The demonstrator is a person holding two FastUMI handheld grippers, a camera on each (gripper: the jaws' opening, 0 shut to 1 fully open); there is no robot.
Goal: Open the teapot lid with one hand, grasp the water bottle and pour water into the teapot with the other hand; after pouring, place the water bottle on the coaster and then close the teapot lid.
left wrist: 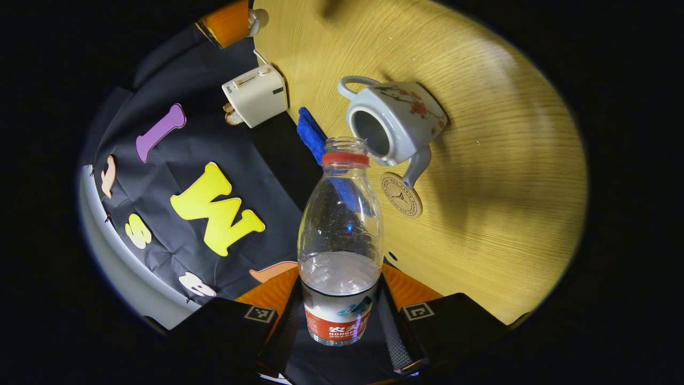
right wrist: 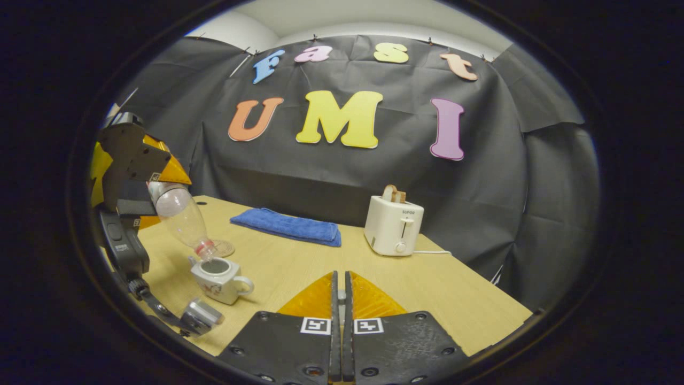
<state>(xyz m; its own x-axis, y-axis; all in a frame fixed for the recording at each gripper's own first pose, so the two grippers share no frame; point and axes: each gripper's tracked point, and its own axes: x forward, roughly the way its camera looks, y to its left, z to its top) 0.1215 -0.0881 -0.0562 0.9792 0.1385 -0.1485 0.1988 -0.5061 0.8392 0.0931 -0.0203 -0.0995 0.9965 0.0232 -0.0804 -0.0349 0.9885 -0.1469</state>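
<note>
Water bottle (left wrist: 340,240) sits clamped between your left gripper's (left wrist: 342,315) fingers, both pressing on its lower body at the label. It is uncapped, mouth pointing straight ahead of the fingers, some water pooled near the label end. Just past the mouth and a bit to the right of it is the teapot (left wrist: 393,125), lid off, dark opening facing the bottle, handle on the far side, spout toward you. The coaster (left wrist: 402,194) lies right of the bottle neck, just under the spout tip. Behind the bottle, partly hidden by it, is the blue towel (left wrist: 311,132); farther up-left is the toaster (left wrist: 255,95), all on the wooden table (left wrist: 507,176).

Your right gripper (right wrist: 340,299) has its fingers closed together, nothing visible between them; whether a thin thing is pinched there, cannot tell. Ahead and far to the left of its fingers, the left gripper tilts the bottle mouth-down over the open teapot, the mouth just above the opening. The coaster is just behind the teapot. Farther ahead, slightly left, lies the towel; ahead-right stands the toaster with bread in the slot, its cord trailing right. The teapot lid I cannot make out.
</note>
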